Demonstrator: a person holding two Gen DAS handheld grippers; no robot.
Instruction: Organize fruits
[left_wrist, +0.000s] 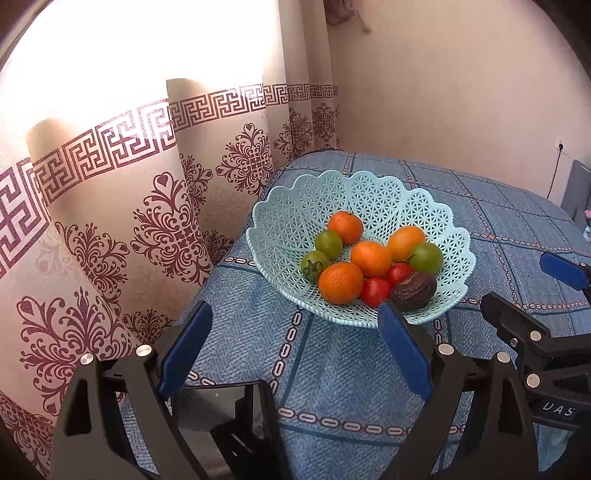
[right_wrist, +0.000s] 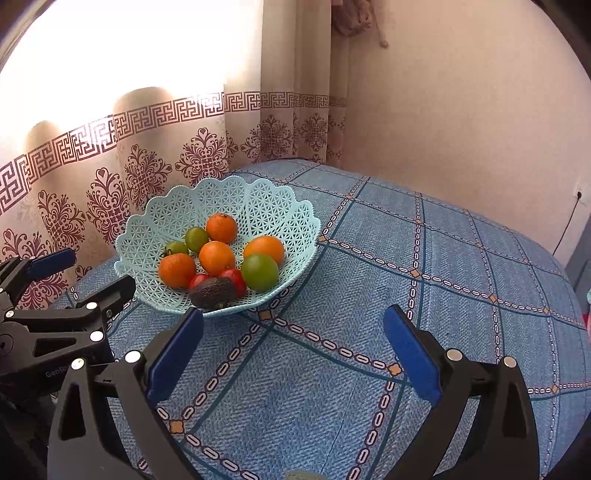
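A pale blue lattice basket stands on the blue checked tablecloth near the curtain. It holds several oranges, green tomatoes, two red tomatoes and a dark wrinkled avocado at its near rim. My left gripper is open and empty just short of the basket, its right pad below the avocado. In the right wrist view the basket sits up left, and my right gripper hangs open and empty over bare cloth to its right. The avocado lies just beyond its left pad.
A patterned curtain hangs close behind the table's left edge, and a plain wall closes the back. A black boxy object sits below the left gripper at the table's edge. A socket with a cable is at the far right.
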